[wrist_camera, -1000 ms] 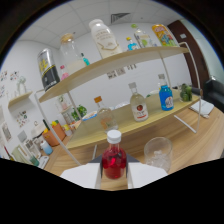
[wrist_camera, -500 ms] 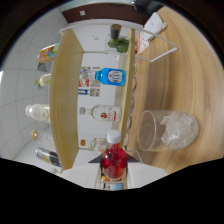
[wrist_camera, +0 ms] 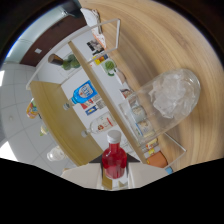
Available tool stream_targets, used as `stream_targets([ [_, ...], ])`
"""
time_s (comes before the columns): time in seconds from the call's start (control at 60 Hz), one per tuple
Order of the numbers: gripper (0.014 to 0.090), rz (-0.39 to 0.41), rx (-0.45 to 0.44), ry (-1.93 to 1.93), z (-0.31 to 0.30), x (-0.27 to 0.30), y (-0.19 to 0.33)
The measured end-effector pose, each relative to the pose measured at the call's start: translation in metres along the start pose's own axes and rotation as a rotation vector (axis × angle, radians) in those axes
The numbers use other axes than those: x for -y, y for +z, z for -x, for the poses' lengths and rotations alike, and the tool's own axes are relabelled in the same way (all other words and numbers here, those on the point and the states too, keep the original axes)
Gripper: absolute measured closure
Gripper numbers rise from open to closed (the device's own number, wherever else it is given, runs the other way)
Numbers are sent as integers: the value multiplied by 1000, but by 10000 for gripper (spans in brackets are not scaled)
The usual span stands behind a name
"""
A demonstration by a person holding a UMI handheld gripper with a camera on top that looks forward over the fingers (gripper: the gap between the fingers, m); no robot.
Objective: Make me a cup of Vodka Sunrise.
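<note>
My gripper [wrist_camera: 114, 176] is shut on a small bottle of red liquid [wrist_camera: 114, 162] with a white cap; its pale fingers [wrist_camera: 82, 174] press on both sides of it. The whole view is rolled far over, so the bottle is tipped hard sideways with the gripper. A clear glass [wrist_camera: 160, 112] with ice cubes [wrist_camera: 172, 92] inside stands on the wooden table [wrist_camera: 165, 40], just ahead of the fingers and off to one side of the bottle's cap. The cap is on and no liquid is flowing.
Beyond the bottle runs a two-level wooden shelf [wrist_camera: 97, 85] on a white wire frame. It carries a blue-labelled bottle [wrist_camera: 85, 92], a red-labelled bottle [wrist_camera: 102, 122], a green item [wrist_camera: 70, 61] and other containers. A white tiled wall [wrist_camera: 20, 100] lies behind.
The gripper has kept rolling over with the red bottle in it, from upright to well past sideways. The glass with ice now lies closer and looks larger.
</note>
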Motion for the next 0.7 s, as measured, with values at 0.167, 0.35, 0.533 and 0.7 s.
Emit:
stream_targets([
  [0.167,702,2,-17,-69,1,-5,-1],
  [0.35,701,31,-92,-558,12,-32,1],
  [0.533,698,56,-165,-1290,14,-77,6],
  [0.7,701,82,-258,-1780,-42,-91,14],
])
